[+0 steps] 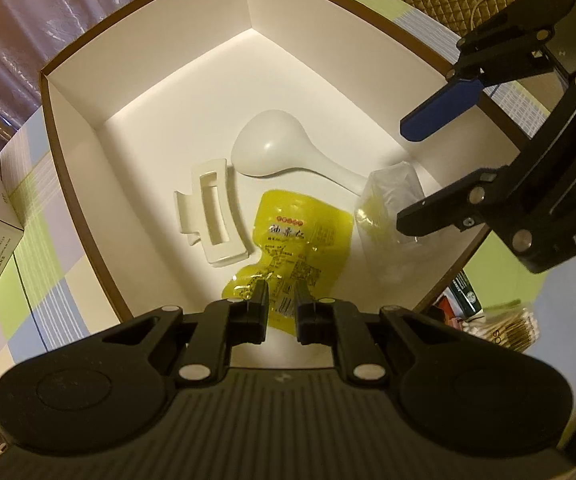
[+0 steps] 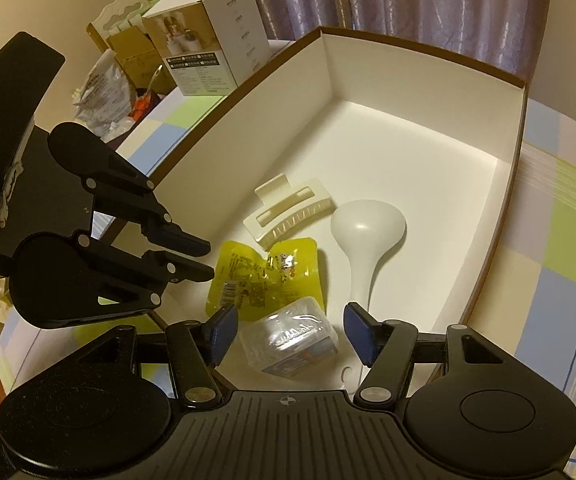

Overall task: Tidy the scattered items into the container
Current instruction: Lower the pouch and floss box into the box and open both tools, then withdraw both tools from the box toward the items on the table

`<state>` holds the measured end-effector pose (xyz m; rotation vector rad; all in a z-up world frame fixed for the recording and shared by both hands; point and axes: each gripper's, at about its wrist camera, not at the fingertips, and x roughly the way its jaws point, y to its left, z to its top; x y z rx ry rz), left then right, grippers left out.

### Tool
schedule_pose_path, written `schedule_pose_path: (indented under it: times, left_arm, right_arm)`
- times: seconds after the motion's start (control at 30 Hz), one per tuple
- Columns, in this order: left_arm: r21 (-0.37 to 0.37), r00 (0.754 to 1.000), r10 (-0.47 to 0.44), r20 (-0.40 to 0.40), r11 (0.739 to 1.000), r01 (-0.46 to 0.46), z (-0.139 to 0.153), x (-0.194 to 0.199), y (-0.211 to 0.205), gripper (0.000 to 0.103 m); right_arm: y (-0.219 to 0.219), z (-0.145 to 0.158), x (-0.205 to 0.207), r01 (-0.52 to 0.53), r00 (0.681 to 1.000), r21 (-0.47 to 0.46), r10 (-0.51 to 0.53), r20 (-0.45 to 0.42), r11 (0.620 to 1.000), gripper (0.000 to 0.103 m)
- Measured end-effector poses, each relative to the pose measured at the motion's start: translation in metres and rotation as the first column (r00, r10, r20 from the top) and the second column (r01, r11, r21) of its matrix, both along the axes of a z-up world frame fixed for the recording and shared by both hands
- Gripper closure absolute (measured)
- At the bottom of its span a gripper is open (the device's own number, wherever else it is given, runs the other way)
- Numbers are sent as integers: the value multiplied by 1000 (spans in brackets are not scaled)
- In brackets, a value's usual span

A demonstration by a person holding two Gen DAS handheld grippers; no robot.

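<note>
Left gripper is hanging closed and empty just above the yellow packet. Right gripper is standing half-open, pads clear of the clear plastic case. Both items are lying inside the white box with a hair clip and spoon. Checked cloth is covering the surface; a carton and curtains are sitting far behind.

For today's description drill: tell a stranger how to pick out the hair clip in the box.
Find the big white box with a brown rim. On its floor, the hair clip lies beside the white spoon and above the yellow packet. It alone has comb-like teeth and a rectangular slot.
</note>
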<state>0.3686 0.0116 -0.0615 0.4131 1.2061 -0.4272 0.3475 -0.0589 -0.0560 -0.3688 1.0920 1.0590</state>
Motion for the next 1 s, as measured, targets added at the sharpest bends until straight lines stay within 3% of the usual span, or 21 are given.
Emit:
schedule_pose_path:
  times: [0.2, 0.23, 0.27, 0.33, 0.5, 0.57, 0.67, 0.87, 1.0]
  left_arm:
    - [11, 1000, -2, 8, 1000, 2, 2, -4, -1, 92]
    - [14, 1000, 0, 9, 1000, -1, 2, -5, -1, 91]
    - [18, 1000, 2, 10, 1000, -2, 2, -6, -1, 91]
    - [22, 1000, 4, 12, 1000, -4, 3, -7, -1, 90]
    - [33, 999, 21, 33, 999, -22, 7, -11, 1, 73]
    - [42, 998, 33, 55, 998, -36, 11, -12, 2, 53]
    - [47, 996, 32, 83, 998, -36, 18, -17, 2, 34]
    - [76, 986, 43, 159, 996, -56, 30, -28, 0, 21]
    - [48, 976, 101, 194, 993, -112, 40, -33, 4, 17]
  right_arm:
    - [0, 2, -3, -17, 1000, -6, 17, 7, 1000, 37]
    - [-1, 3, -4, -19, 1000, -8, 19, 9, 1000, 32]
    - [-2, 4, -5, -17, 1000, -9, 18, 20, 1000, 17]
    - [-4, 7, -10, -23, 998, -3, 23, 55, 1000, 11]
    - [-7, 12, -16, -15, 998, 4, 15, 59, 1000, 11]
    - [-8, 14, -18, -3, 997, -9, 4, 83, 1000, 11]
    - [-10, 18, -22, 10, 993, -17, -8, 116, 1000, 11]
    - [-22, 25, -27, 55, 988, 25, -58, 142, 998, 10]
    - [-29, 30, -34, 81, 982, 43, -87, 165, 996, 10]
